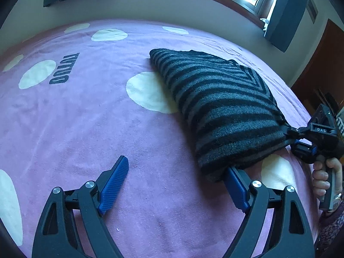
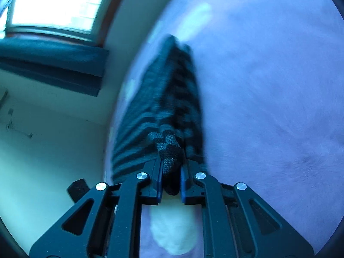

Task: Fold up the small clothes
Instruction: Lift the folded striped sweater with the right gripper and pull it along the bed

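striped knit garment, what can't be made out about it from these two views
- Left wrist view: the striped knit garment covers the tip of one finger of the open left gripper.
- Its underside and layers: hidden by its top face.
- Right wrist view: motion blur smears everything past the right gripper.

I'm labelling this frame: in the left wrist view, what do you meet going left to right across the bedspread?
"TUTUO" lettering → white dot beside the garment → striped knit garment → right gripper clamped on its corner → person's hand.
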The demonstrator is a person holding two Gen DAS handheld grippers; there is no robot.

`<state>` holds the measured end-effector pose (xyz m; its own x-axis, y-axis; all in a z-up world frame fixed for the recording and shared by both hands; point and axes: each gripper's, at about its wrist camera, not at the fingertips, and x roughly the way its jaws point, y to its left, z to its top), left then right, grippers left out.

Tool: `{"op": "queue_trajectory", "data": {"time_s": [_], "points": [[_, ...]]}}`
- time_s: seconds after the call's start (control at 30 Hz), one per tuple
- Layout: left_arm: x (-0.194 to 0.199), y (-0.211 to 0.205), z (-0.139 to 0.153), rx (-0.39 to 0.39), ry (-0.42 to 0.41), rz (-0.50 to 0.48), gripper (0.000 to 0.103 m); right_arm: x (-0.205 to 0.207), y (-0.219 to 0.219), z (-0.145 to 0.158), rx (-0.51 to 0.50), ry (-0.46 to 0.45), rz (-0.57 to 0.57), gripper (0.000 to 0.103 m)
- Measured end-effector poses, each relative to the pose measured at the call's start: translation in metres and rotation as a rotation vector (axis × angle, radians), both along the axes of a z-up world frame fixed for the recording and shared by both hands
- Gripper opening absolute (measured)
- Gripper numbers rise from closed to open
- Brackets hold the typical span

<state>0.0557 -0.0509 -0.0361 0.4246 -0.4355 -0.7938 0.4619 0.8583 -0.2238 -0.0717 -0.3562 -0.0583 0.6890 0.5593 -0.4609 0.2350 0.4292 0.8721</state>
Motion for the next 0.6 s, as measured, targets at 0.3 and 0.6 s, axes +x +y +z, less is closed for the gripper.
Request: {"op": "queue_trajectory", "data": {"time_s": [0.3,0.6], "points": [[0.0006,0.0008,0.0003,0.0,-0.003,-0.001,0.085,-0.0012,-0.0009,-0.0018,0.002,-0.058,0.011,0.01],[0.001,0.0016,-0.0002,-0.003,0.002,-0.002,0.085,-0.0056,0.0005,-0.0031,-0.007,-0.068,0.011,0.011]]}}
